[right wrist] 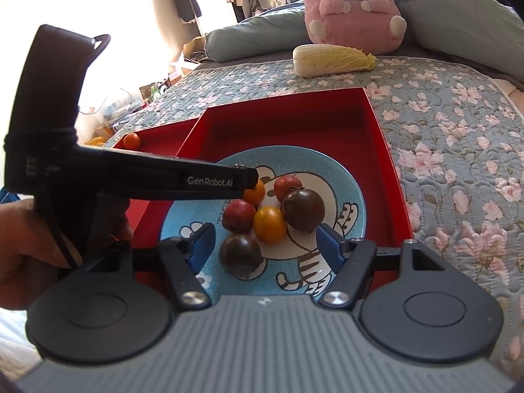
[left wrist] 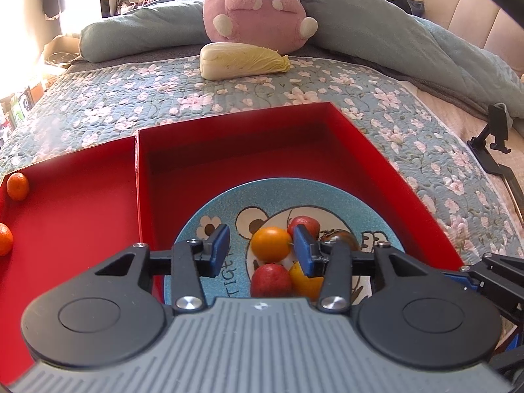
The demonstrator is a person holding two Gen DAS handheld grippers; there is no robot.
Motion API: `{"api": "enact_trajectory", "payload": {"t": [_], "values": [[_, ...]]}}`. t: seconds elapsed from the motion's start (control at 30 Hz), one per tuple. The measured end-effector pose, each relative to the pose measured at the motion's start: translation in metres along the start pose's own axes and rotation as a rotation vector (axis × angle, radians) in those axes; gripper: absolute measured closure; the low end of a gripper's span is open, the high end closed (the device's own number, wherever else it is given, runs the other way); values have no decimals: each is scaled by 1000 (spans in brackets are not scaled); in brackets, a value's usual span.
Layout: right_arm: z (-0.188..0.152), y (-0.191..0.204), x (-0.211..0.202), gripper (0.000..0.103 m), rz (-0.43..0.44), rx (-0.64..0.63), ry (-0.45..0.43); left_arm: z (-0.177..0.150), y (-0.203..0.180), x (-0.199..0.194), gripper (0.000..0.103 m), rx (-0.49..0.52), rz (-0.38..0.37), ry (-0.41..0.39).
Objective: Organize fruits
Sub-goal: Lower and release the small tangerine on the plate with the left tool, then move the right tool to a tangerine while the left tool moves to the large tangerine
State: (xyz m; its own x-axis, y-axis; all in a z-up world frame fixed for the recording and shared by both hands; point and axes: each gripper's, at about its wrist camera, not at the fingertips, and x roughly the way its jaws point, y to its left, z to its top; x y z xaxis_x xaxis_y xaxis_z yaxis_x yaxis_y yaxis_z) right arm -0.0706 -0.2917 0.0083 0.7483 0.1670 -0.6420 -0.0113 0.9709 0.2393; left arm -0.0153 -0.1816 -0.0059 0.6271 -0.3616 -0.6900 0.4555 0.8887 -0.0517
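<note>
A blue cartoon plate [left wrist: 196,229] lies in the right half of a red box [left wrist: 360,137] on the bed. On it sit several small tomatoes, orange, red and dark. My left gripper [left wrist: 261,249] is open around an orange tomato [left wrist: 271,244]; the right pad is at its side and the left pad stands clear of it. From the right wrist view the left gripper [right wrist: 249,180] reaches in over the plate [right wrist: 344,177]. My right gripper [right wrist: 267,244] is open low over the plate's near side, with a dark tomato [right wrist: 240,255] between its pads, untouched. Two small oranges [left wrist: 18,186] lie in the left half.
A napa cabbage [left wrist: 242,60] lies beyond the box, in front of a pink plush rabbit [left wrist: 258,3] and a rolled blue-green duvet [left wrist: 393,32]. A black stand [left wrist: 491,144] sits at the bed's right edge. A hand [right wrist: 19,245] holds the left gripper's handle.
</note>
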Motion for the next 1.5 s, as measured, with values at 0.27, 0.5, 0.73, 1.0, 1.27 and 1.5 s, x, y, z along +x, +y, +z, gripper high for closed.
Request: {"api": "enact_trajectory", "payload": {"t": [0.27,0.5,0.73,1.0,1.27,1.5], "values": [[2,4,-2,33,0,-11,-4,1,-1,-11,53,-8,-16,-14],[7,10,-5,33,6,-29,-13,3,12,-30,53,-51,-24,-44],[15,23,-4,33,21,-57,-25,3,47,-48,54,-129,39,-74],[28,44,2,33,39,-102,-39,-7,97,-54,54,-227,223,-77],[40,62,7,33,54,-143,-51,-22,127,-47,54,-315,429,-71],[43,73,16,33,49,-174,-27,-29,167,-34,54,-408,622,-38]]}}
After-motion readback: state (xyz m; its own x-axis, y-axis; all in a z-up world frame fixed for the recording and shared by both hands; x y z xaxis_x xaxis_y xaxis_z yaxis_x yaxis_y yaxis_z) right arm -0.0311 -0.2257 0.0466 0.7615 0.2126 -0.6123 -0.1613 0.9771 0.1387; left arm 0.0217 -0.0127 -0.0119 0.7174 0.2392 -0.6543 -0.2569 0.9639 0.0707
